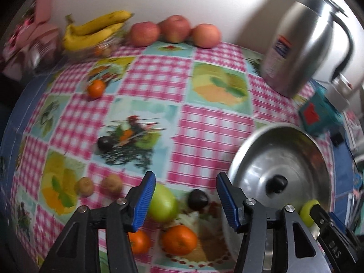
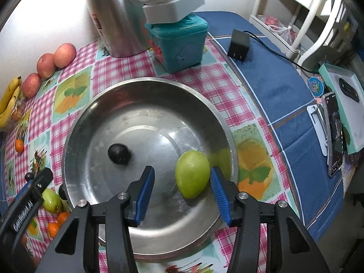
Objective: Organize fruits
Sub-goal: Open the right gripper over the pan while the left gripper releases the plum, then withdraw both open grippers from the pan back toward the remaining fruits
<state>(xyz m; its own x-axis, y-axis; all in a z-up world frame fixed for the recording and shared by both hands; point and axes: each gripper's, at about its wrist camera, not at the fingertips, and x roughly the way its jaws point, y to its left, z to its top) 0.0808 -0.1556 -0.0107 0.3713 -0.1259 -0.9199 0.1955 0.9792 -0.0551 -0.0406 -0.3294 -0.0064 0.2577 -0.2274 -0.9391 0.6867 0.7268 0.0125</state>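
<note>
Steel bowl: round, shallow, upright on the checked cloth. Holds two fruits.
Dark plum: small, near-black, at 9 o'clock from the bowl's centre.
Green fruit: smooth, oval, tilted, at 4 o'clock in the bowl, near the rim.
Second green fruit: on the cloth outside the bowl, at its 9 o'clock; another dark plum just beside it.
Tangerines: two at 6 o'clock of that green fruit; one well apart.
Brown fruits: two, small.
Apples: three in a row at the wall.
Bananas: yellow bunch beside the apples.
</note>
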